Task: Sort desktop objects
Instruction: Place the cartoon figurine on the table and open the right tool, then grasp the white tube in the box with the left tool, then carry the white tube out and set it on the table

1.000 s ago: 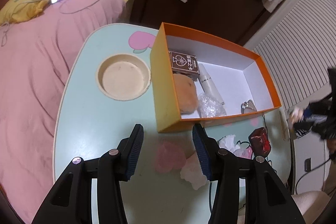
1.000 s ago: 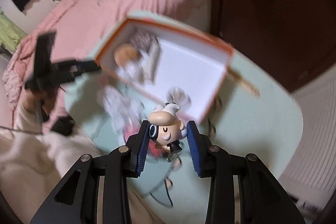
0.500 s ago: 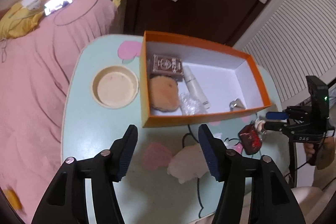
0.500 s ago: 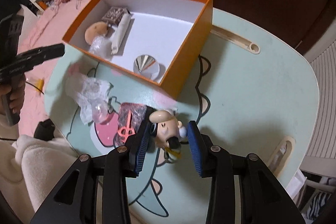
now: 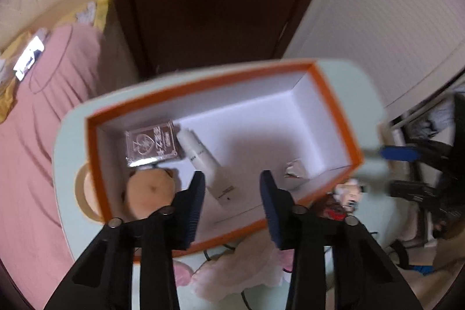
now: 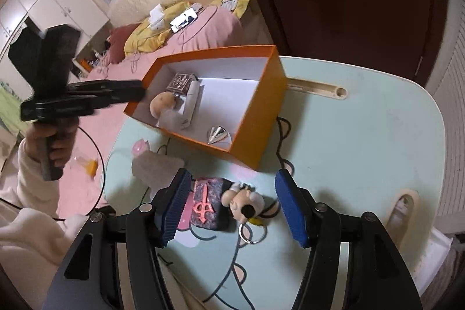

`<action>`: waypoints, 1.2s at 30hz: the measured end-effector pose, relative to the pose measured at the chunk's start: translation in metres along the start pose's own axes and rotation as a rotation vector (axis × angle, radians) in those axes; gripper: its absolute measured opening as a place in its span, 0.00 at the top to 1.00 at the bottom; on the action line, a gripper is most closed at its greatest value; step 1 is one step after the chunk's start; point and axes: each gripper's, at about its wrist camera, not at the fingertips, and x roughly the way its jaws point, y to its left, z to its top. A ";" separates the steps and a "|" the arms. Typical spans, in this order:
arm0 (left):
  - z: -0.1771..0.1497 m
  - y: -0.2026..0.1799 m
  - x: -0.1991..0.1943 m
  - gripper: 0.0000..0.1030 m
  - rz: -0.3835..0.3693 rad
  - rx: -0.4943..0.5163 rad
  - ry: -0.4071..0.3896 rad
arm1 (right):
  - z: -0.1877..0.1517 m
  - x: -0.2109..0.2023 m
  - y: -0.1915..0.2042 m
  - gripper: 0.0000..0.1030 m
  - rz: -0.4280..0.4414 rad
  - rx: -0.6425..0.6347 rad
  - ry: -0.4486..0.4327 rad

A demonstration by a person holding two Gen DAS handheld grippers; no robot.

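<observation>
Orange and open on top, the box [image 6: 229, 103] sits on the pale green table [image 6: 363, 153] so small things can be dropped in from above. Inside it lie a dark card pack [image 6: 180, 82], a white tube [image 6: 191, 103], a round tan plush [image 6: 161, 105] and a shiny silver cone [image 6: 218, 134], all along one end and side, so most of the white floor is bare.

The right claw [image 6: 232, 205] points down at the table. Its jaws have just been opening and now stand wide. Between them lies a little doll [image 6: 244, 201] with a key ring, on its side on the table. The pads do not touch it, so it is let go, not held. It lies touching a dark red pouch [image 6: 207, 207], just outside the box's near wall. It looks like the doll is not sorted yet.

The left claw [image 5: 231, 204] hangs over the box, pointing down into it. Its jaws have just been closing, with a gap left and nothing between the pads. A person's hand [image 6: 49, 141] holds its handle. A soft white lump [image 6: 157, 167] lies on the table near the box. I think it may be next, but that is only a guess.
</observation>
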 end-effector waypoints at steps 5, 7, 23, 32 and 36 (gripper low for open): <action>0.014 0.008 0.028 0.68 0.069 -0.090 0.070 | -0.009 -0.011 -0.015 0.40 0.009 0.054 -0.035; 0.016 0.012 0.037 0.69 0.082 -0.120 0.087 | -0.013 -0.013 -0.021 0.40 0.014 0.072 -0.046; 0.008 0.015 0.006 0.82 -0.026 -0.162 -0.035 | -0.022 -0.015 -0.037 0.40 0.040 0.131 -0.062; -0.036 0.012 -0.060 0.82 -0.099 -0.090 -0.107 | -0.019 -0.020 -0.019 0.40 0.024 0.103 -0.070; -0.074 0.012 -0.058 0.82 -0.102 -0.092 -0.055 | -0.014 -0.019 -0.005 0.40 0.005 0.063 -0.055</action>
